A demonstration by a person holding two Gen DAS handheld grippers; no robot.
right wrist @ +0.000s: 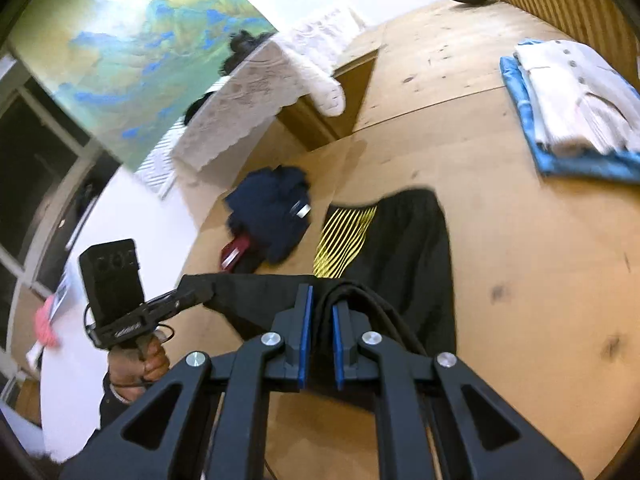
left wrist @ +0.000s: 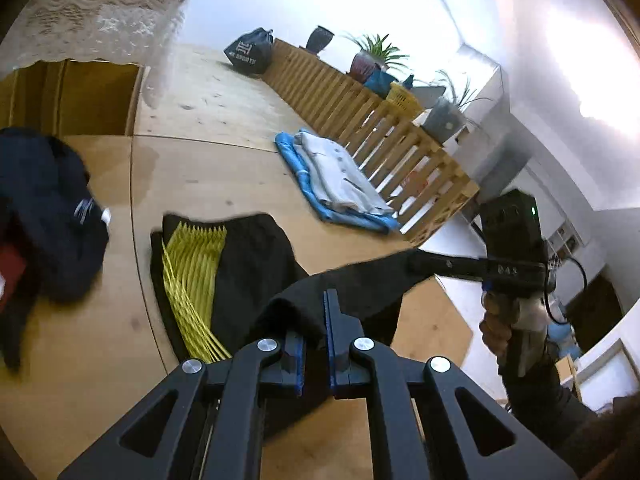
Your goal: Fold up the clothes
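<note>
My left gripper [left wrist: 316, 344] and right gripper [right wrist: 322, 340] both pinch the black garment's [right wrist: 404, 240] near hem, lifted off the tabletop [right wrist: 520, 240]; probably shorts; I should keep it taut and level while folding forward

Left gripper [left wrist: 316, 320] and right gripper [right wrist: 322, 316] tilt downward, jaws clamped.

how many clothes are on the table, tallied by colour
black with yellow stripes, pinched by both grippers: 1
navy: 1
red, under the navy one: 1
white, folded: 1
blue, folded under the white: 1
total: 5
</note>
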